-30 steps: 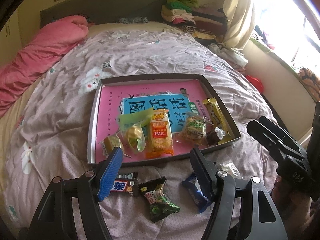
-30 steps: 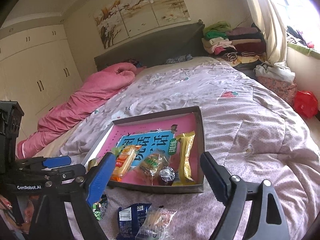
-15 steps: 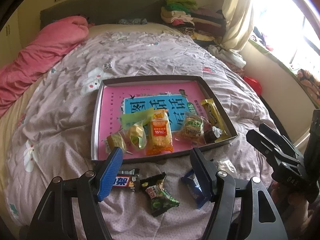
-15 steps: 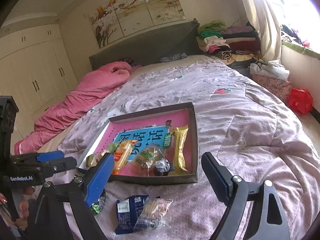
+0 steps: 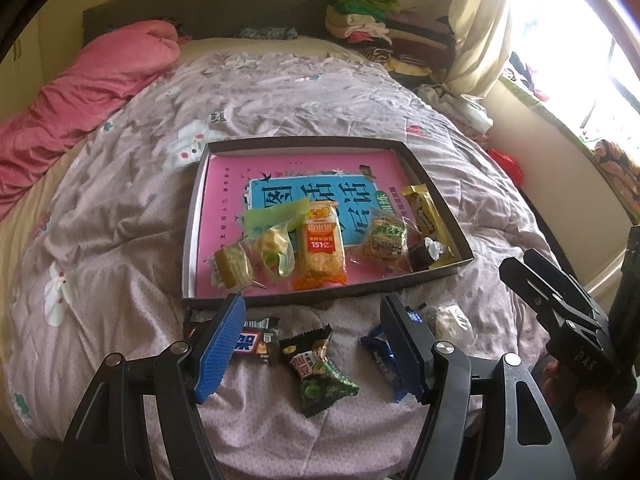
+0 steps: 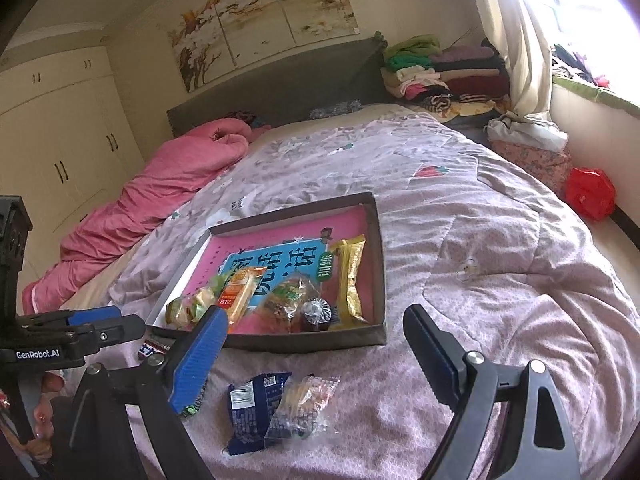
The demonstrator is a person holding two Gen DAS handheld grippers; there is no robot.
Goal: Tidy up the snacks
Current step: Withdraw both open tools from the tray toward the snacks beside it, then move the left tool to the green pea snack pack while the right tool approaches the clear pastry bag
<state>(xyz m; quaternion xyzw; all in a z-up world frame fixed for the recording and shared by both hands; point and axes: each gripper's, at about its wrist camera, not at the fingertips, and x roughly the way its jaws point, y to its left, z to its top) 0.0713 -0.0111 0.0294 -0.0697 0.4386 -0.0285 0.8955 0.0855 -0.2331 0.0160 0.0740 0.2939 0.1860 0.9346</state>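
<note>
Snacks lie in the tray (image 5: 191, 216). Left gripper (image 5: 312, 340) and right gripper (image 6: 316, 344) both gape, holding nothing

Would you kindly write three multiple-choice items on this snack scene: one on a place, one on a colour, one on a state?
1. Where does the green packet lie?
A. in the tray
B. on the quilt before the tray
C. on the pink blanket

2. What colour is the tray's floor?
A. pink
B. white
C. brown

3. How do the left gripper's jaws stand?
A. shut on a packet
B. shut, empty
C. open, empty

B: it rests on the quilt, nearer than the tray's wall.
A: pink shows around the snacks.
C: both jaws stand apart with nothing between them.
</note>
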